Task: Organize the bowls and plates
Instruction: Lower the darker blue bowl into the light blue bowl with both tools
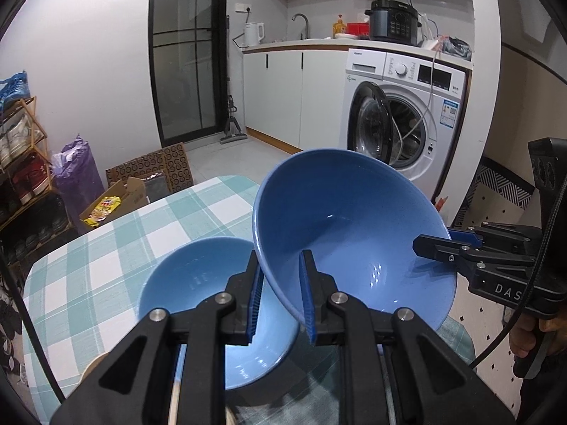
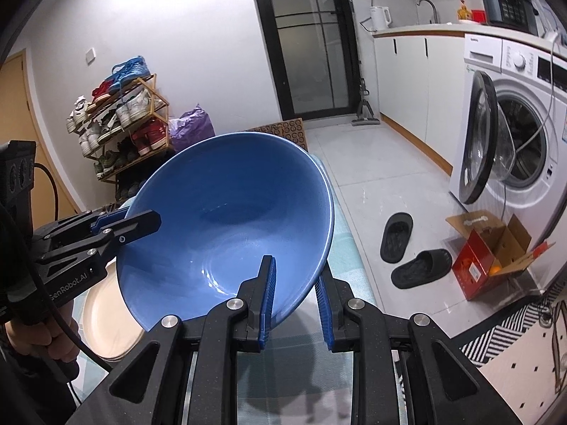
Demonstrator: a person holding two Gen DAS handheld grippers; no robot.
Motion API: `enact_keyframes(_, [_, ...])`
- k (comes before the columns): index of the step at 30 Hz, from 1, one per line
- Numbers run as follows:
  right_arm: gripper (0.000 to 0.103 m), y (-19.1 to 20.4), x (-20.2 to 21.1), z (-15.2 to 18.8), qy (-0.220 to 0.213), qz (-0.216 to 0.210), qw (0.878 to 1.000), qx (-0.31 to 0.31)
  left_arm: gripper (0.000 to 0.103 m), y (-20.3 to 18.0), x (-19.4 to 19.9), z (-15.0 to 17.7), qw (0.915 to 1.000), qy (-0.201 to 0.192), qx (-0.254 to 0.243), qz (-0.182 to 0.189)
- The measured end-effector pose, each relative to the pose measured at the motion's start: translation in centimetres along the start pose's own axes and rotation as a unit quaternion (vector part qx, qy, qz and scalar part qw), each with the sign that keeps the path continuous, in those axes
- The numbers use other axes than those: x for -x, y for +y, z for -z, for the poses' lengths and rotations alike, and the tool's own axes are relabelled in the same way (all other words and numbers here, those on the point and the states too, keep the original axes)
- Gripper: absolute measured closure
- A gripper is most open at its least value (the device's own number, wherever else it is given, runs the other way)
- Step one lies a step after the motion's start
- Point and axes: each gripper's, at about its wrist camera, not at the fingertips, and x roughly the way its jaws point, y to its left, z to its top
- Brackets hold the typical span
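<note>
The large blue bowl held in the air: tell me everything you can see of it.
The large blue bowl is glossy, like glazed ceramic, wide and conical, empty, with light glints inside. It is lifted off the table and tilted. The left gripper pinches its rim on one side, the right gripper on the opposite side. A smaller blue bowl sits below it on the checked tablecloth.

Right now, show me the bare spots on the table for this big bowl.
Free: the checked tablecloth beyond and left of the smaller blue bowl. Crowded: the near edge, where that bowl and the beige plates sit under the big bowl held by both hand-held grippers.
</note>
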Motion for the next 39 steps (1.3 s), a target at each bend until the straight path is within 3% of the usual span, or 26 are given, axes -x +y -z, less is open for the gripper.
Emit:
enact_keyframes(19, [0.081,5.3,-0.4,-2.5,-0.010,-0.021,0.998,0.051,0.085,4.8,2.1,0.9,0.9979,-0.017,0.052,-0.036])
enact_keyframes(39, [0.081,10.4,-5.5,-3.7,0.023,-0.049,0.994,0.090,0.085,9.0,1.5,3.2,0.9921,-0.002,0.101,-0.074])
